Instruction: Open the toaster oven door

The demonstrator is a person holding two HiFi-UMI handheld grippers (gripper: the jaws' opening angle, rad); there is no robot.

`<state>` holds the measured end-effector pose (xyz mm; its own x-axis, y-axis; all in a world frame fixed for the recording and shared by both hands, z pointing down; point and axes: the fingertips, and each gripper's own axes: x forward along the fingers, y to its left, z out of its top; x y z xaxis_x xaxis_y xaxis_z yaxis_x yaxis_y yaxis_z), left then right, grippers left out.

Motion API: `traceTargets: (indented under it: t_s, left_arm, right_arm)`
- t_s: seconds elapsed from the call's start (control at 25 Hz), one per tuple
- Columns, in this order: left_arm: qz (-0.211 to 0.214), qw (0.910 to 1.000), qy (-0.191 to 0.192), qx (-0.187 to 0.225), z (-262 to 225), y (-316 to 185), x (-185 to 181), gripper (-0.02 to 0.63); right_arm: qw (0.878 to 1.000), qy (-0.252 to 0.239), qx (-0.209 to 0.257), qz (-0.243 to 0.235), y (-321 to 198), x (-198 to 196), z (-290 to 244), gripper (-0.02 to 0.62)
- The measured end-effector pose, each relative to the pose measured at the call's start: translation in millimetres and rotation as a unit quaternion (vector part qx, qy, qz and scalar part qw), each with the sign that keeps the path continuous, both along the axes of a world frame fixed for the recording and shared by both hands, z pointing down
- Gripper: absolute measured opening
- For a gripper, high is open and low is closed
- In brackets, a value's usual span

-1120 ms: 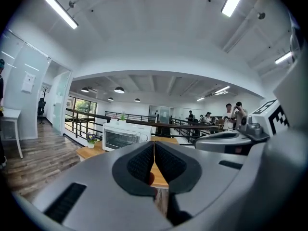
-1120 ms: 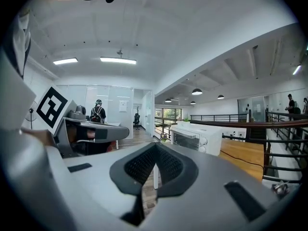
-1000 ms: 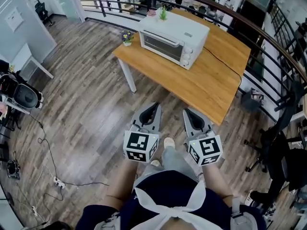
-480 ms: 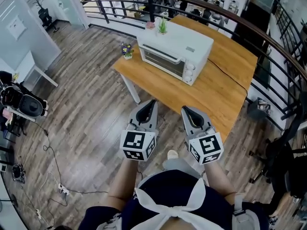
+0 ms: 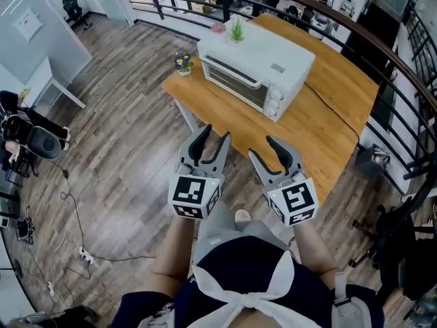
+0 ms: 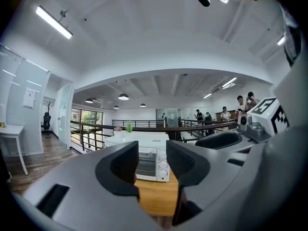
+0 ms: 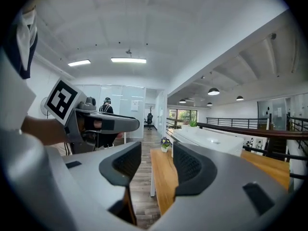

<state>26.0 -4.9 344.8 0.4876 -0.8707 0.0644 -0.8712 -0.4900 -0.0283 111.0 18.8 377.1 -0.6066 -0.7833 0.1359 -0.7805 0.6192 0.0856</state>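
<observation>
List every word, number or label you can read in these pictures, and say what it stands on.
None can be read.
Label on top of the toaster oven: too small.
Sheet on the wall: too small.
Marker cubes: black-and-white patterns, no words.

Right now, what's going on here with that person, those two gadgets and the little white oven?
A person holds two grasping tools and faces a wooden table with a white toaster oven on it. Its door is shut and untouched. Both the left tool and the right tool are short of the table, over the floor. Their jaws have just been opening and hold nothing.
</observation>
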Motion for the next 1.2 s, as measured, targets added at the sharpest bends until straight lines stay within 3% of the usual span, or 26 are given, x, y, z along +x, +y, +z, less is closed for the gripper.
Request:
traceTargets:
  t_s: [0.28,0.6,1.2]
  left_arm:
    - [0.0,0.9984,-0.049,-0.027,29.7,-25.3,5.2,0.202]
    - [0.012,0.9966,-0.064,-0.05,44.8,-68.8,-11.1,0.206]
    - [0.071,0.9909,-0.098,-0.059,40.8,-209.9,-45.3,0.206]
  right_arm:
    - [0.999,0.026,-0.019,-0.008,-20.1,2.4,17.6,0.216]
    - [0.999,0.035,-0.035,0.004,-56.8,0.6,29.6,0.204]
    - [0.995,0.046,-0.051,0.071,-166.6,-12.8,31.1,0.192]
